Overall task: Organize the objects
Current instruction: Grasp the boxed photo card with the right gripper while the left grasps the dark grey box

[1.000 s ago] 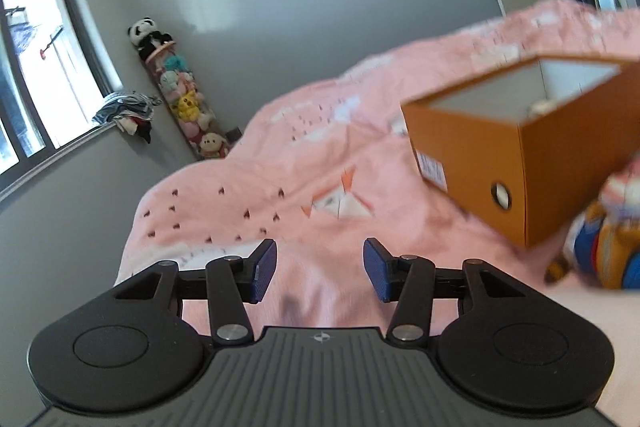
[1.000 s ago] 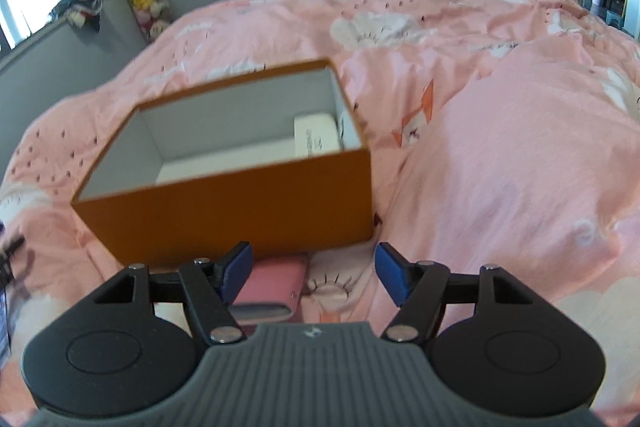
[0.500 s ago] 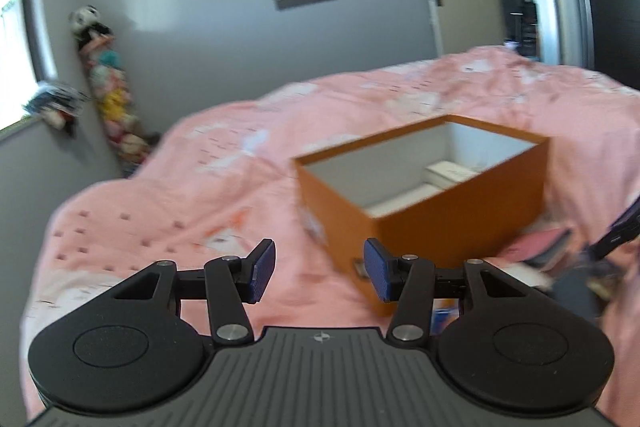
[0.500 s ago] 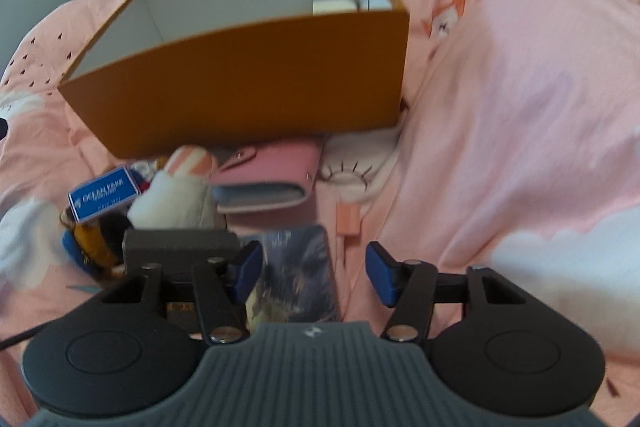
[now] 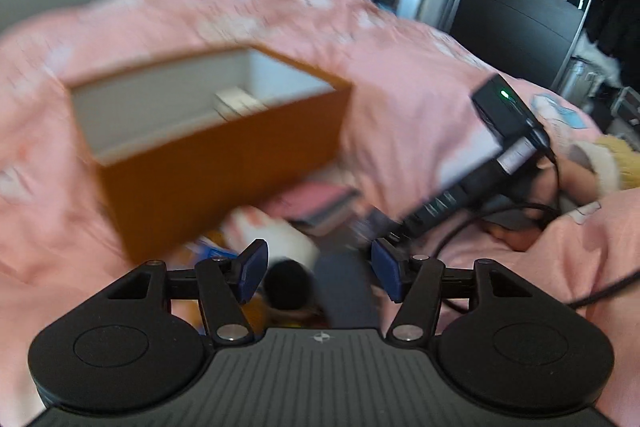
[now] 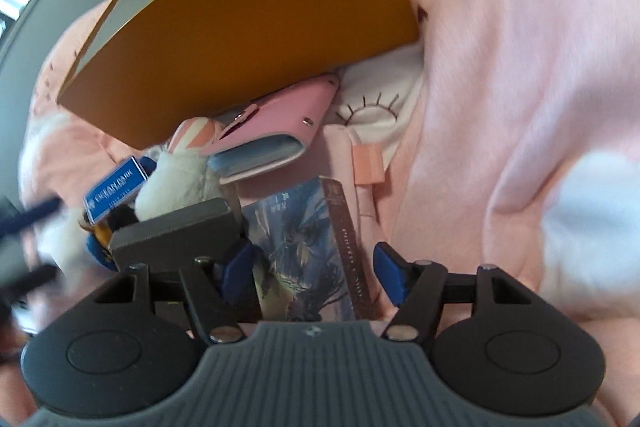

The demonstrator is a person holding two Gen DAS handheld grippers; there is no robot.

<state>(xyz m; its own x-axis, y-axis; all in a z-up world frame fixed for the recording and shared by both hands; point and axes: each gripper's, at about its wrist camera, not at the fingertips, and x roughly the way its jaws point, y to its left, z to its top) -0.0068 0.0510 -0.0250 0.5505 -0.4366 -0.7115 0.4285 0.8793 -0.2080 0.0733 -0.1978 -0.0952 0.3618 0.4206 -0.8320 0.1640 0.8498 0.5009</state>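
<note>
Both grippers hang wide open and empty over a pink bed [image 6: 520,67]. Right gripper [image 6: 316,273] sits low over a small book with a blue illustrated cover [image 6: 304,247], its fingers on either side of it, apart from it as far as can be seen. Beside the book lie a grey block [image 6: 172,231], a white plush toy [image 6: 176,183], a blue card [image 6: 116,193] and a pink wallet [image 6: 272,131], which is tucked against the orange box [image 6: 248,11]. Left gripper [image 5: 318,273] points at the same pile, blurred, before that open box [image 5: 224,163], which holds a small pale item.
</note>
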